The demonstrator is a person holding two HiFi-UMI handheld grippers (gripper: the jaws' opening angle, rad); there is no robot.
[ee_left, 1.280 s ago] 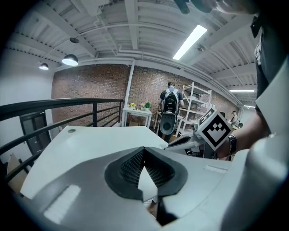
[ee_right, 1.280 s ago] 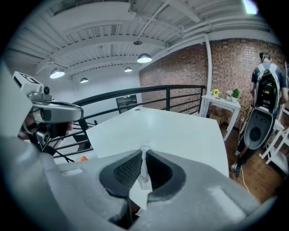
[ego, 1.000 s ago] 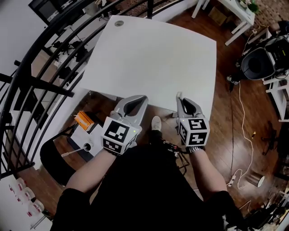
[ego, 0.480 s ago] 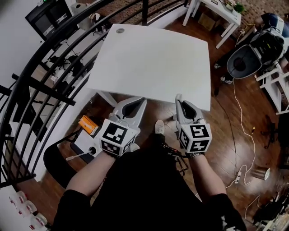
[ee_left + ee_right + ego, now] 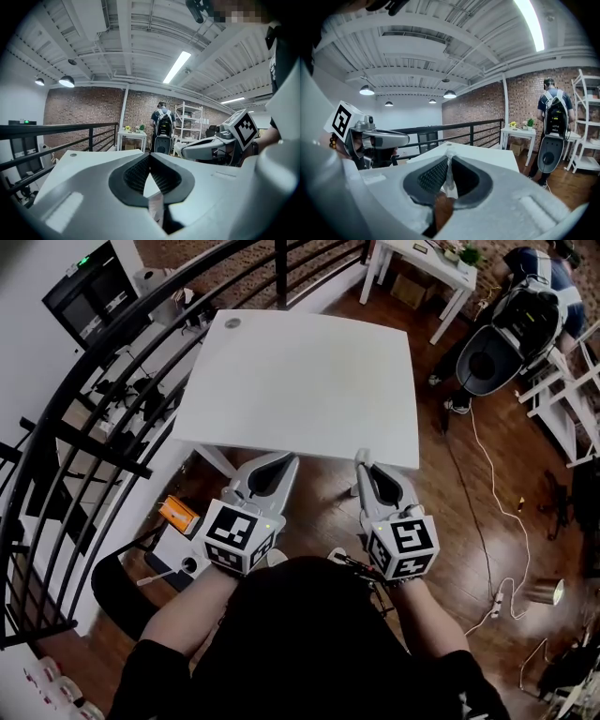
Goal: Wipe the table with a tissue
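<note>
The white table [image 5: 300,371] fills the upper middle of the head view, and its top is bare. Both grippers hover side by side just short of its near edge, above the wooden floor. My right gripper [image 5: 361,458] is shut on a thin white tissue [image 5: 448,180] that shows as a crumpled strip between its jaws. My left gripper [image 5: 285,458] is shut with nothing held; its jaw tips meet [image 5: 150,157]. The table top [image 5: 487,157] lies ahead of the right gripper [image 5: 449,160].
A black curved railing [image 5: 103,399] runs along the table's left side. An orange box [image 5: 178,515] sits on the floor at left. At the back right are a small white table [image 5: 422,263], a person with a backpack [image 5: 553,112] and a white cable [image 5: 497,493] on the floor.
The view has shifted, so the table sits higher and farther. Both grippers have drawn back slightly to its near edge. Their jaws stay shut.
</note>
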